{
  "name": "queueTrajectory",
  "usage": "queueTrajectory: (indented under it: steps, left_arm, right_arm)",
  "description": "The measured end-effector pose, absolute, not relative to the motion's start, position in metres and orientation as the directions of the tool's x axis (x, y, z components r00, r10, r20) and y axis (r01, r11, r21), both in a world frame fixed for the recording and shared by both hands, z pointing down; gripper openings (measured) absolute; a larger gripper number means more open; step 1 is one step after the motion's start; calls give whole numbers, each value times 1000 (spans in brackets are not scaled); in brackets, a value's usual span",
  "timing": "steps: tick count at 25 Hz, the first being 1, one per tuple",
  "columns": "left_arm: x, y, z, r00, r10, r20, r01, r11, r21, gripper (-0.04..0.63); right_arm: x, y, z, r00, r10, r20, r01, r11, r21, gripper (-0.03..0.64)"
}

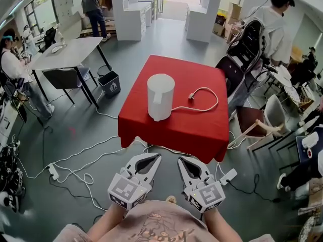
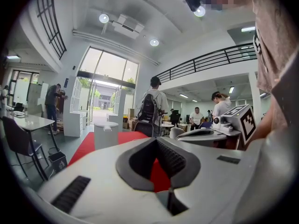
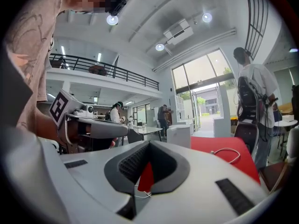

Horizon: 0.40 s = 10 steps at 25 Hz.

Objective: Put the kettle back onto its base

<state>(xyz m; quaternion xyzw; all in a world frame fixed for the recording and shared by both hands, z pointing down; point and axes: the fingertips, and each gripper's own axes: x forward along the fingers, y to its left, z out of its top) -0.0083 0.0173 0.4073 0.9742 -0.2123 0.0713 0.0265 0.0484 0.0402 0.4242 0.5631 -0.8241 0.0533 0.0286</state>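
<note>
Bright, even daylight fills the hall. In the left gripper view it pours in through the tall window [image 2: 107, 69] at ten o'clock, washed almost white, and a round lamp [image 2: 103, 18] glares at eleven. In the right gripper view the window [image 3: 205, 78] burns out at two o'clock. Shadows are soft (the floor [image 1: 151, 39] shows only a pale sheen at twelve). Straight lines bow toward every rim, both gripper views have black corners, and the nearest surfaces at six o'clock are blurred.
</note>
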Motion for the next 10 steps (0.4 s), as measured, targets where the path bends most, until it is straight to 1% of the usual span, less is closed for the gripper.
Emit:
queueTrajectory:
  steps: [10]
  left_arm:
    - [-14, 23, 404, 900, -408, 151, -414, -910, 11, -12]
  right_arm:
    - [40, 45, 424, -373, -921, 109, -928, 369, -55, 5]
